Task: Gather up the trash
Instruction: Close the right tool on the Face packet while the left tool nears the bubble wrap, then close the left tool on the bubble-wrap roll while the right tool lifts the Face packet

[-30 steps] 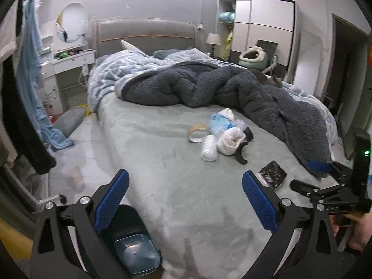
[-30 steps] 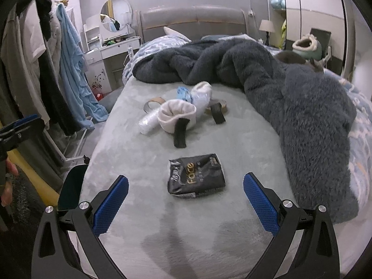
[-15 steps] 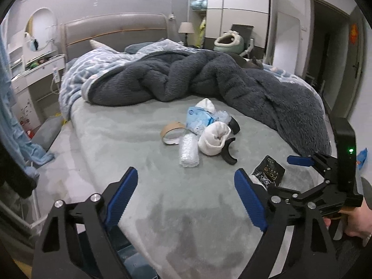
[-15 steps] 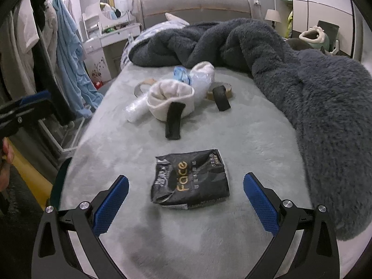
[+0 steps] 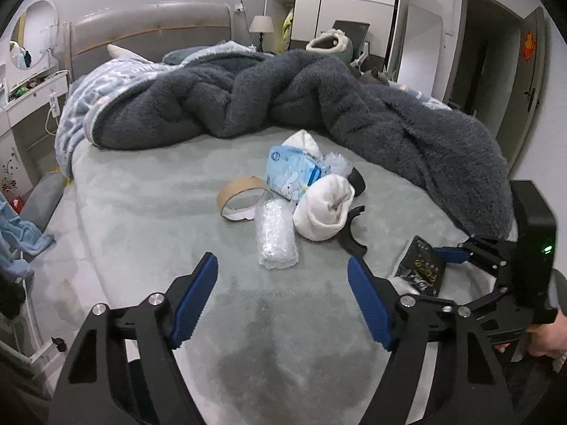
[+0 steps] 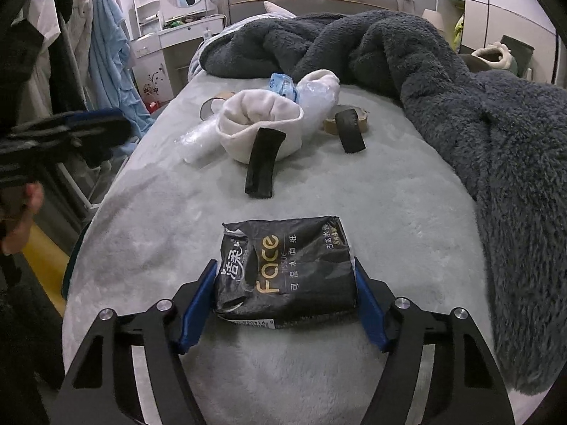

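— What is on the bed (image 6: 389,212) right now?

— A black tissue pack (image 6: 287,276) lies flat on the grey-green sheet, close to the foot of the bed. It has the word "Face" on it in gold.

— Is the right gripper (image 6: 285,299) holding it?

— Its blue jaws sit one on each side of the pack, right up against its edges. They look like they are pinching it. The pack rests on the sheet.

— And the left gripper (image 5: 281,297)?

— Its jaws are spread wide with nothing between them. It hangs over the sheet, pointed at a little heap of stuff in the middle of the bed.

— What is in the heap?

— A roll of bubble wrap (image 5: 275,235) is nearest to the left gripper. Beside it is a white sock (image 5: 324,207), all bunched up. Behind those is a light blue packet (image 5: 290,173) with a cartoon on it. A brown tape ring (image 5: 241,194) lies to the left of the packet. A black curved piece (image 6: 264,161) leans on the sock, and another black piece (image 6: 350,131) lies by a second tape ring.

— What about the big fluffy thing?

— That is a dark grey blanket (image 5: 283,95), all lumpy. It is piled across the top and right side of the bed, behind the heap.
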`<state>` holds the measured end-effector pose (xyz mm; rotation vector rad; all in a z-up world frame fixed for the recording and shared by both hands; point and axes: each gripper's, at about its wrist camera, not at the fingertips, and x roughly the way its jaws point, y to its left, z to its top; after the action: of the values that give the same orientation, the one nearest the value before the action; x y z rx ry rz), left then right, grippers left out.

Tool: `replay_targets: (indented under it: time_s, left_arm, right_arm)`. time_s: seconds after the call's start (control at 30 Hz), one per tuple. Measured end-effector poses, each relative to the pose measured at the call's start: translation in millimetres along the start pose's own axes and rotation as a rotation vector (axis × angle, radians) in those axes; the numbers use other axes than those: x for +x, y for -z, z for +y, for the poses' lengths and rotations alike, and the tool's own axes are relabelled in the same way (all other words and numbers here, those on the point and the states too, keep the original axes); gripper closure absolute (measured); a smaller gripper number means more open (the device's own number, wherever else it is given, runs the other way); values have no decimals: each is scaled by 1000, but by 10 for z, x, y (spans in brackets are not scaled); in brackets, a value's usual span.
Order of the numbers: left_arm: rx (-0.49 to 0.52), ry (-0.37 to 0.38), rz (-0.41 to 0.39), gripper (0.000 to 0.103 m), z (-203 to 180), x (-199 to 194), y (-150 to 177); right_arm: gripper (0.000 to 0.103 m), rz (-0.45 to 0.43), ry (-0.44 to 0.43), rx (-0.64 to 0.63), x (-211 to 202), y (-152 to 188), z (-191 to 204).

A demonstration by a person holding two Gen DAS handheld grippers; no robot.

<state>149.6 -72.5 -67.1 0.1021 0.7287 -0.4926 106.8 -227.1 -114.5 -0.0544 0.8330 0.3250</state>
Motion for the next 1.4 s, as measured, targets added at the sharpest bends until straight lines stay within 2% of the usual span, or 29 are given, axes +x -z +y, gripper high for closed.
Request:
replay_targets:
  time_s: [0.33, 0.7, 0.77, 0.9, 1.1, 1.4]
  left_arm:
    - [10, 8, 34, 33, 78, 361, -56]
    - [29, 1, 52, 39, 58, 590, -120]
    - [31, -4, 67, 44, 53, 641, -116]
    - [48, -13, 99, 64, 20, 731, -112]
    - [36, -23, 68, 66, 14, 612, -152]
    - [-67, -67, -30, 66, 125, 110, -206]
  right_arm:
    - [32, -42, -72, 33, -70, -120, -134]
    - [32, -88, -101, 41, -75, -269, -304]
    - [32, -90, -106, 50, -66, -276, -334]
    - [32, -96, -109, 53, -63, -318, -325]
    - [32, -113, -116, 34, -99, -400, -201]
    - [32, -148, -143, 14, -185, -576, 25]
